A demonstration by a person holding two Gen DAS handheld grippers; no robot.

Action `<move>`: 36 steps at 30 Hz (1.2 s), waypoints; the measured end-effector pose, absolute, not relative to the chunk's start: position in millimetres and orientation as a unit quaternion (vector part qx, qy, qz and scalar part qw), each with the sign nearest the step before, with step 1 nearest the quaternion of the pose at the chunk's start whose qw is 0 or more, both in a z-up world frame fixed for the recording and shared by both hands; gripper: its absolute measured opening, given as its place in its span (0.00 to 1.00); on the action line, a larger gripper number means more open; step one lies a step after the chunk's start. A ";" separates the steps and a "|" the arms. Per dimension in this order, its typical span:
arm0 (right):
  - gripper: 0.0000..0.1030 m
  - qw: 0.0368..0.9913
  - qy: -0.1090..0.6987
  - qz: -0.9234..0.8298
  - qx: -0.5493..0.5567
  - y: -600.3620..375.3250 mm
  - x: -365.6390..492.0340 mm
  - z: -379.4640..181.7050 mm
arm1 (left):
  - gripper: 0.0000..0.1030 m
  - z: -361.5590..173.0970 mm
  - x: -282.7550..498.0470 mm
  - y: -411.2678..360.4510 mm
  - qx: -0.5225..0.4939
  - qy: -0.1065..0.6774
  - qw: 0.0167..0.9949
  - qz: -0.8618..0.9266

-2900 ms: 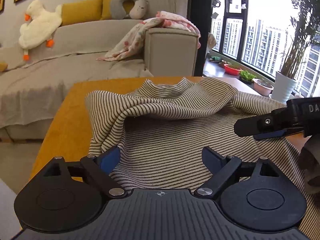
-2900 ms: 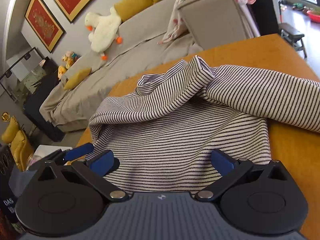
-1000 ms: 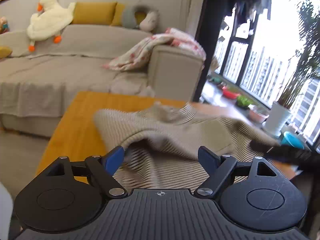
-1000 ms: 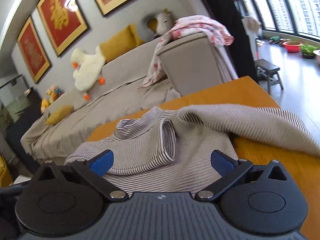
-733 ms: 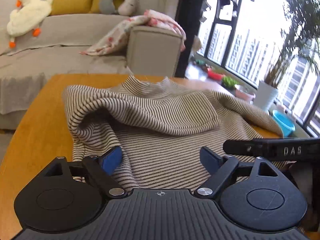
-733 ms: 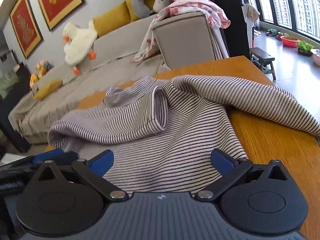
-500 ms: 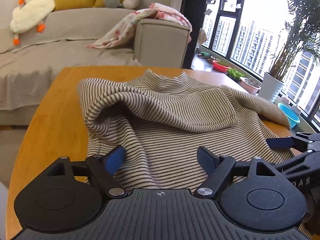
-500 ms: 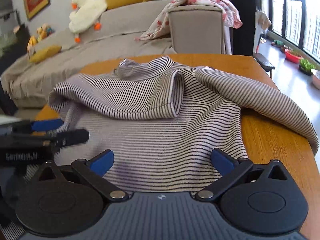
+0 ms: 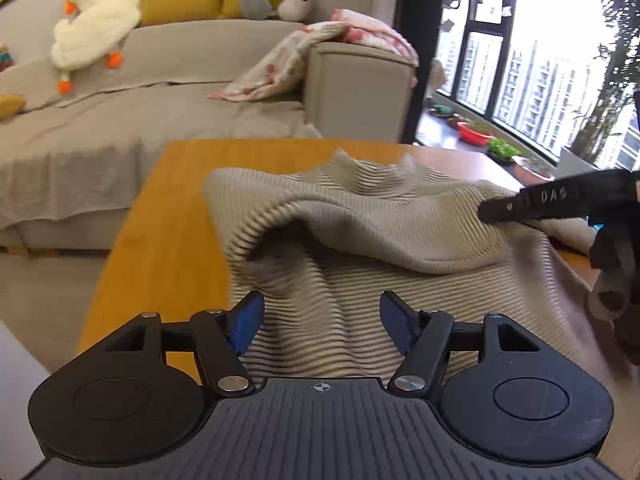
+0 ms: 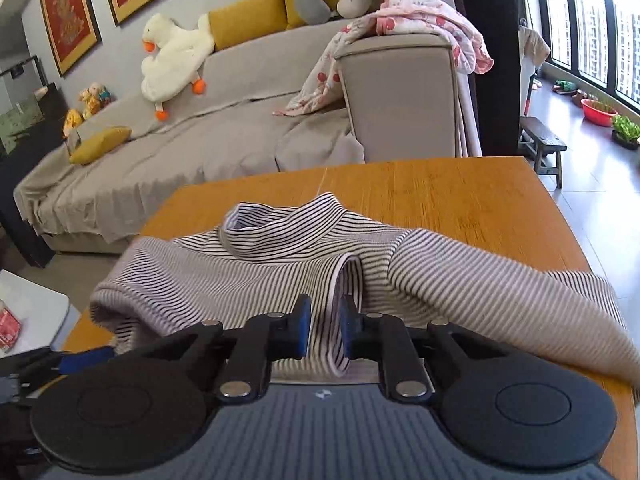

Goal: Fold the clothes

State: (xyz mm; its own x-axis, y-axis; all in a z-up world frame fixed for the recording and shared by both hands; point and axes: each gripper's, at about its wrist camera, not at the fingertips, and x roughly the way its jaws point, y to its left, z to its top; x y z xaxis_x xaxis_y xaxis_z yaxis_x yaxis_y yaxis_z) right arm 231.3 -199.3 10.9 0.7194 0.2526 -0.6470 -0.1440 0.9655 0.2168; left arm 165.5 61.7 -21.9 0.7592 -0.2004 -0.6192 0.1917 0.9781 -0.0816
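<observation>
The cream, black-striped knit turtleneck sweater [image 10: 280,272] lies rumpled on the orange wooden table [image 10: 460,196], its collar toward the far edge and its body reaching the near edge under my cameras. One sleeve [image 10: 500,296] trails across toward the table's right edge. A folded hem or cuff edge of the garment stands up between the blue pads of my right gripper [image 10: 324,326]; the two fingers sit narrowly apart with that fabric edge between them, closed on the sweater as far as I can tell. My left gripper [image 9: 322,320] hovers over the near left part of the sweater, fingers spread wide with nothing between them, striped cloth visible below. In the left wrist view the sweater is motion-blurred, a raised fold arching over a dark hollow. The right gripper's black finger [image 9: 532,204] enters that view from the right, above the cloth, with a dark gloved hand [image 9: 616,264] behind it.

Beyond the table's far edge: a grey fabric sofa [image 10: 248,120], a white plush goose [image 10: 172,56] on its backrest, mustard cushions [image 10: 248,20], a pink floral blanket [image 10: 400,28] draped over the armrest. Tall windows [image 9: 520,64] stand to the right.
</observation>
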 end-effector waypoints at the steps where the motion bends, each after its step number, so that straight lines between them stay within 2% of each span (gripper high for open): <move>1: 0.15 0.921 0.366 0.109 0.075 -197.1 237.7 5.5 | 0.68 -21.6 167.9 64.7 -0.005 0.333 0.938 -0.097; 8: 0.18 0.909 0.375 0.164 0.079 -176.5 254.9 -4.5 | 0.73 -24.1 181.7 75.3 0.004 0.350 0.934 -0.072; 15: 0.14 0.913 0.373 0.146 0.076 -189.5 245.8 -8.8 | 0.74 -26.0 204.3 73.2 0.029 0.350 0.934 -0.070; 16: 0.14 0.915 0.369 0.146 0.073 -191.2 243.2 -9.5 | 0.70 -25.5 209.5 72.2 0.034 0.350 0.933 -0.076; 18: 0.14 0.918 0.361 0.147 0.066 -193.9 237.9 -11.3 | 0.49 -24.3 219.7 70.3 0.046 0.350 0.932 -0.087; 19: 0.14 0.920 0.357 0.148 0.063 -195.2 235.3 -12.2 | 0.20 -23.8 224.8 69.3 0.052 0.350 0.931 -0.093; 22: 0.14 0.930 0.332 0.152 0.039 -193.2 226.3 -18.5 | 0.14 -0.6 230.0 86.3 0.071 0.319 0.942 -0.082; 23: 0.14 0.932 0.326 0.153 0.036 -192.4 223.6 -19.2 | 0.20 5.0 230.9 92.1 0.087 0.311 0.944 -0.069; 27: 0.14 0.934 0.319 0.155 0.048 -195.7 222.1 -19.0 | 0.27 7.5 224.0 101.3 0.113 0.314 0.939 -0.084; 29: 0.15 0.932 0.322 0.154 0.059 -198.4 223.1 -17.6 | 0.33 7.9 214.1 101.7 0.107 0.316 0.938 -0.099; 30: 0.18 0.932 0.324 0.150 0.068 -200.3 222.4 -15.4 | 0.34 8.2 209.2 101.8 0.104 0.317 0.937 -0.106; 32: 0.42 0.931 0.322 0.143 0.096 -205.4 221.2 -9.6 | 0.49 8.6 199.3 102.2 0.097 0.319 0.935 -0.121; 34: 0.48 0.932 0.314 0.140 0.117 -209.1 220.9 -4.1 | 0.58 9.0 189.4 102.5 0.091 0.321 0.933 -0.136; 36: 0.48 0.933 0.317 0.136 0.106 -205.9 227.0 -3.5 | 0.60 11.7 182.0 104.6 0.070 0.320 0.933 -0.148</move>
